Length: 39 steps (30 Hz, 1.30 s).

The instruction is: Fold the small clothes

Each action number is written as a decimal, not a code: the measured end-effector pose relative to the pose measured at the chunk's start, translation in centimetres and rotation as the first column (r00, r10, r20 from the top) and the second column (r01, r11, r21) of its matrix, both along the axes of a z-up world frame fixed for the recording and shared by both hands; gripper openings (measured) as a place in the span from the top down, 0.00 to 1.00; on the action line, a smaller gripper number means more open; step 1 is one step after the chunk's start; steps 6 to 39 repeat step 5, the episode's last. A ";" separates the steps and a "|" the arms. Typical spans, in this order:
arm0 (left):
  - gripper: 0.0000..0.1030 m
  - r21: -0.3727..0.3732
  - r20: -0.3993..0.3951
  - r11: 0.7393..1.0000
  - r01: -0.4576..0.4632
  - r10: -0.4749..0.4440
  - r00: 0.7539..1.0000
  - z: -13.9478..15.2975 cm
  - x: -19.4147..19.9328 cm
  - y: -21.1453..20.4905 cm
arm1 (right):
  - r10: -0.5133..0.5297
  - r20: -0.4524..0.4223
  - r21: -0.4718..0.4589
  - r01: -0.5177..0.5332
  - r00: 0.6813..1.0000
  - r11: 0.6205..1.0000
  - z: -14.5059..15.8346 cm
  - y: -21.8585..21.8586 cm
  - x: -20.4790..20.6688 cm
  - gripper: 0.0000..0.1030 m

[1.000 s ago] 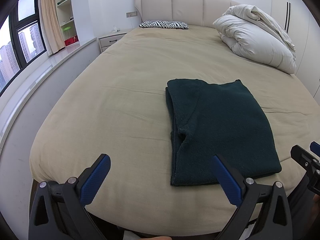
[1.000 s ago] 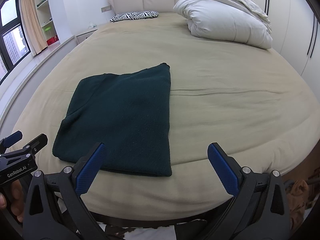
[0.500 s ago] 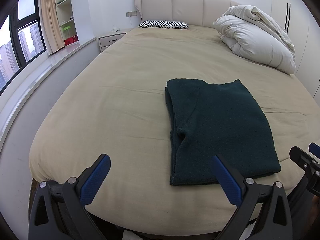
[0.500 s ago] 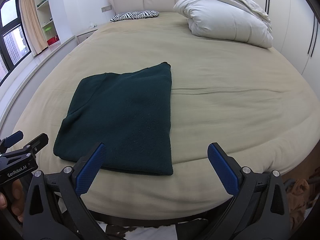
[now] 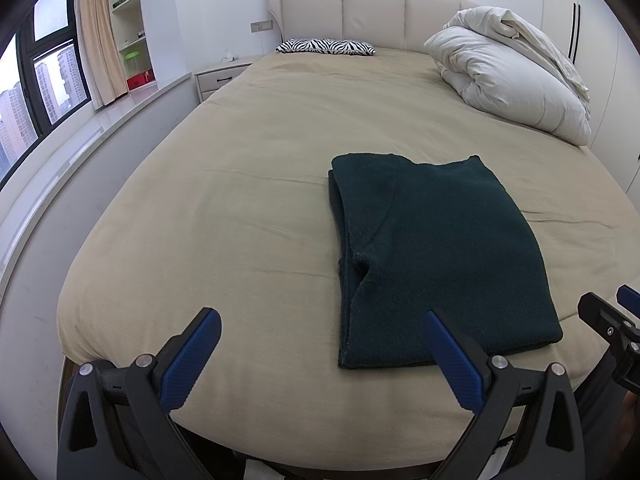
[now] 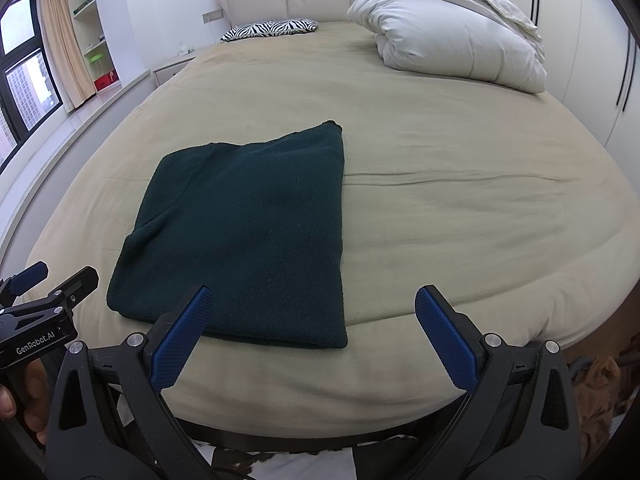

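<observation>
A dark green garment [image 5: 432,248] lies folded into a flat rectangle on the beige bed [image 5: 248,184], near its front edge. It also shows in the right wrist view [image 6: 248,232]. My left gripper [image 5: 320,332] is open and empty, held just off the front edge of the bed, left of the garment's near edge. My right gripper [image 6: 312,312] is open and empty, held off the front edge, over the garment's near right corner. Each gripper shows at the edge of the other's view.
A white folded duvet [image 5: 512,80] lies at the back right of the bed. A zebra-print pillow [image 5: 326,46] lies by the headboard. A nightstand [image 5: 220,78] and a window ledge [image 5: 60,148] stand to the left. Wardrobe doors stand at the right.
Both views have shifted very slightly; the garment lies as before and both grippers stay open.
</observation>
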<state>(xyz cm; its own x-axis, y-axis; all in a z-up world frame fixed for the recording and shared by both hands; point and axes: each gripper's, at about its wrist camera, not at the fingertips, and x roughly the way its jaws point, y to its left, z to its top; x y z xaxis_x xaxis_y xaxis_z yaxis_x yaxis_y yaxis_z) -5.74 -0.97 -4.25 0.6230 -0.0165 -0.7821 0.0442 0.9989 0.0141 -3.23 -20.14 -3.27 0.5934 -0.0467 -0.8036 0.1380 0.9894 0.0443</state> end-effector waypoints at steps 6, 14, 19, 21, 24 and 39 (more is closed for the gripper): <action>0.00 0.002 0.003 1.000 0.004 -0.004 1.000 0.0 0.0 0.0 | 0.003 -0.007 0.006 -0.003 1.000 1.000 -0.2 -0.1 -0.1 0.00; 0.00 0.002 0.003 1.000 0.004 -0.004 1.000 0.0 0.0 0.0 | 0.003 -0.007 0.006 -0.003 1.000 1.000 -0.2 -0.1 -0.1 0.00; 0.00 0.002 0.003 1.000 0.004 -0.004 1.000 0.0 0.0 0.0 | 0.003 -0.007 0.006 -0.003 1.000 1.000 -0.2 -0.1 -0.1 0.00; 0.00 0.002 0.003 1.000 0.004 -0.004 1.000 0.0 0.0 0.0 | 0.003 -0.007 0.006 -0.003 1.000 1.000 -0.2 -0.1 -0.1 0.00; 0.00 0.002 0.003 1.000 0.004 -0.004 1.000 0.0 0.0 0.0 | 0.003 -0.007 0.006 -0.003 1.000 1.000 -0.2 -0.1 -0.1 0.00; 0.00 0.002 0.003 1.000 0.004 -0.004 1.000 0.0 0.0 0.0 | 0.003 -0.007 0.006 -0.003 1.000 1.000 -0.2 -0.1 -0.1 0.00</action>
